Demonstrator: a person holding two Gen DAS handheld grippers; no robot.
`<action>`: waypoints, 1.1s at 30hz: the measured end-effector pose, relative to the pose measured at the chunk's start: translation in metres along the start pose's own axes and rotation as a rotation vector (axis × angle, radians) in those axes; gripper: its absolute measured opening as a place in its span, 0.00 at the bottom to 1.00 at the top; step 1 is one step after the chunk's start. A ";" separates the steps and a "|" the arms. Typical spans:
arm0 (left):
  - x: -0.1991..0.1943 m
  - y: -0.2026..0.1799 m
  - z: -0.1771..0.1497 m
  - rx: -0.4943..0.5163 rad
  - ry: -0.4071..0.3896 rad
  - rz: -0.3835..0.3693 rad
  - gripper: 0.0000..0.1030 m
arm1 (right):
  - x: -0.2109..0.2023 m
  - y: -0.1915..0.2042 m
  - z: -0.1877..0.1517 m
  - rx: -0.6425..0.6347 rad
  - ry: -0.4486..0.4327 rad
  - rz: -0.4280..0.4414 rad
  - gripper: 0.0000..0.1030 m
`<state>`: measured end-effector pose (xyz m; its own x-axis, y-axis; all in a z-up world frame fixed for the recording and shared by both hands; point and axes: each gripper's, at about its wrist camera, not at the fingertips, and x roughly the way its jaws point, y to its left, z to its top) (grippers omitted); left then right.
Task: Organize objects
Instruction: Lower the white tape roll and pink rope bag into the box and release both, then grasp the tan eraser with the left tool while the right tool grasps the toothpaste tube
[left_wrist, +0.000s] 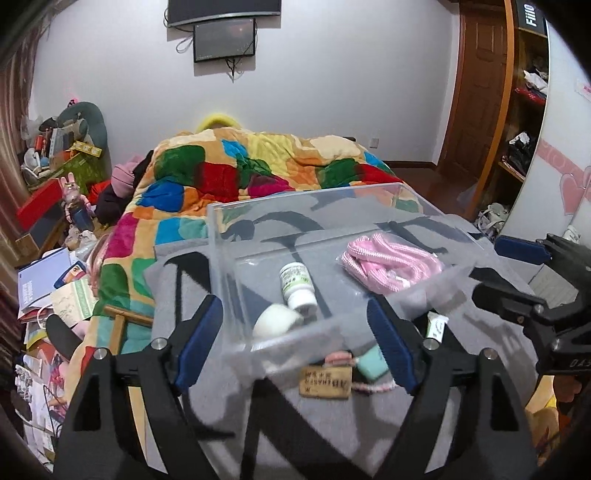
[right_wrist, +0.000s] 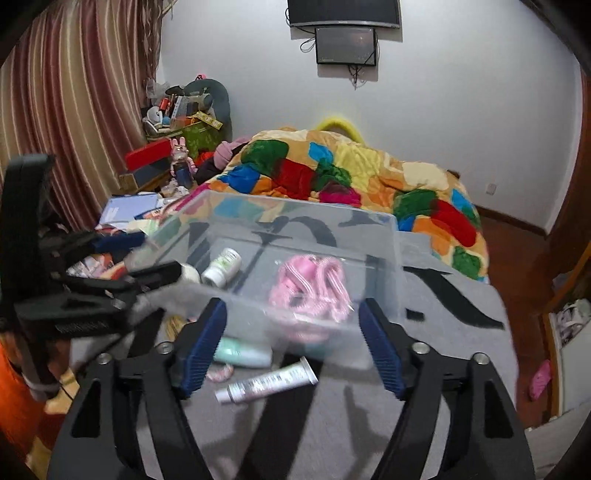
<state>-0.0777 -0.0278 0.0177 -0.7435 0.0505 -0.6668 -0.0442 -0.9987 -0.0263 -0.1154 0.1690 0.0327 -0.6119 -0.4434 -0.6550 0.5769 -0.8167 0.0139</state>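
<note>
A clear plastic box (left_wrist: 295, 206) (right_wrist: 384, 229) stands on a grey cloth with black marks. Inside lie a white pill bottle (left_wrist: 298, 286) (right_wrist: 221, 266), a bagged pink rope (left_wrist: 391, 262) (right_wrist: 314, 284) and a white round object (left_wrist: 275, 319). In front of the box lie a tan eraser (left_wrist: 325, 382), a mint item (left_wrist: 371, 363) (right_wrist: 242, 352) and a tube (right_wrist: 267, 380). My left gripper (left_wrist: 295, 347) is open, its fingers either side of the box's near wall. My right gripper (right_wrist: 291, 343) is open at the box's near edge, above the tube.
A bed with a patchwork blanket (left_wrist: 236, 170) (right_wrist: 354, 173) lies beyond the box. Papers and boxes (left_wrist: 48, 288) pile up at the left. A curtain (right_wrist: 62, 110) hangs at the left, a wooden door (left_wrist: 476, 85) and shelves (left_wrist: 524, 110) stand at the right.
</note>
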 end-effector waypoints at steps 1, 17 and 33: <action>-0.004 0.001 -0.004 0.000 0.002 0.001 0.79 | -0.001 0.001 -0.004 -0.003 0.006 -0.006 0.75; 0.023 0.000 -0.054 -0.009 0.151 -0.039 0.78 | 0.057 0.003 -0.052 0.105 0.186 -0.007 0.79; 0.040 -0.013 -0.052 -0.039 0.164 -0.118 0.39 | 0.043 -0.017 -0.064 0.135 0.167 0.049 0.34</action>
<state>-0.0719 -0.0132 -0.0476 -0.6162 0.1682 -0.7694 -0.0962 -0.9857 -0.1384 -0.1174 0.1871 -0.0440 -0.4805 -0.4253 -0.7670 0.5190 -0.8428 0.1422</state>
